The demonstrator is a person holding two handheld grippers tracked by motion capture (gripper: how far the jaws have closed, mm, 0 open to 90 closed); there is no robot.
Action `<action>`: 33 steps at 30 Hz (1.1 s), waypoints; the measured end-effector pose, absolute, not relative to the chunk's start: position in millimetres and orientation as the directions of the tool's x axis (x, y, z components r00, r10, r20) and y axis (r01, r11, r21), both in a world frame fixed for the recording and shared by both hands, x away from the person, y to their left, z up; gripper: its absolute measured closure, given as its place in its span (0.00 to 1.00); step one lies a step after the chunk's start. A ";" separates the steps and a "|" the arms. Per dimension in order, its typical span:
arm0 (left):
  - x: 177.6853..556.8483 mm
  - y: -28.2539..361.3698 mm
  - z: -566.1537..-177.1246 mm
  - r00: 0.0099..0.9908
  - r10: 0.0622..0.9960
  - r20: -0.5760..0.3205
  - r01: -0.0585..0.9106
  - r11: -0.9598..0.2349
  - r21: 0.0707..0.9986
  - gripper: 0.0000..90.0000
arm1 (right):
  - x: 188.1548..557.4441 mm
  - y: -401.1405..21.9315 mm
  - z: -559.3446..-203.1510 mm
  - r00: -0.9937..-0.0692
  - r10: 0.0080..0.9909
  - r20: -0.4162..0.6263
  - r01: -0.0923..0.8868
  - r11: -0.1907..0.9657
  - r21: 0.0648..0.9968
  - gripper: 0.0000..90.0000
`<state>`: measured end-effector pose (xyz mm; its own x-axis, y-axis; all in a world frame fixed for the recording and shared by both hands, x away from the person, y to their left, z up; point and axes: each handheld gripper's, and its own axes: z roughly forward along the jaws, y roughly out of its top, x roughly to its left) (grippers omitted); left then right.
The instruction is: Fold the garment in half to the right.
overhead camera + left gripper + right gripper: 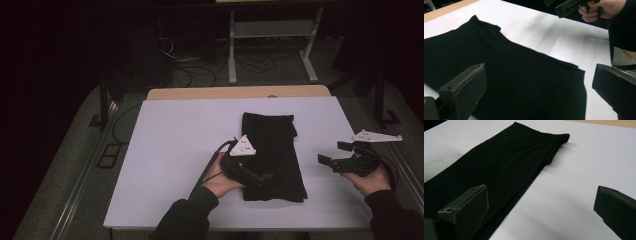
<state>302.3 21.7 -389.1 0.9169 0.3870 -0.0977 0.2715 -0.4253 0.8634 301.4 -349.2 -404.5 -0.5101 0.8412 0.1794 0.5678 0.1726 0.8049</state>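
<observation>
Two handheld grippers work a folded black cloth (272,157) on a white tabletop (175,150). Nearest the front edge, the left gripper (265,178) hovers over the cloth's near left corner, its jaws spread wide with only fabric between them in its own view. Toward the right edge, the right gripper (332,152) hangs clear of the cloth, just beside its long right side, jaws likewise apart and holding nothing. The cloth lies flat as a narrow strip running from near the front edge toward the far edge, right of centre. The folding appears to be between grasps. The next move likely calls for each gripper to close on a near corner, pinching all layers together before lifting that end toward the far one.
</observation>
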 end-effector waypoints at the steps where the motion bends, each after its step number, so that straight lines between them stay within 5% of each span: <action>1: 302.5 23.7 -389.2 0.914 0.392 -0.101 0.276 -0.421 0.864 0.00 | 300.6 -349.1 -404.9 -0.512 0.841 0.176 0.566 0.176 0.805 0.00; 33: 304.5 91.6 -394.1 0.863 0.497 -0.089 0.303 -0.368 0.879 0.00 | 275.3 -343.3 -411.6 -0.528 0.831 0.175 0.557 0.183 0.810 0.00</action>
<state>304.5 91.6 -394.1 0.8632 0.4970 -0.0890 0.3025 -0.3680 0.8792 275.3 -343.3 -411.6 -0.5277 0.8313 0.1746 0.5569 0.1834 0.8101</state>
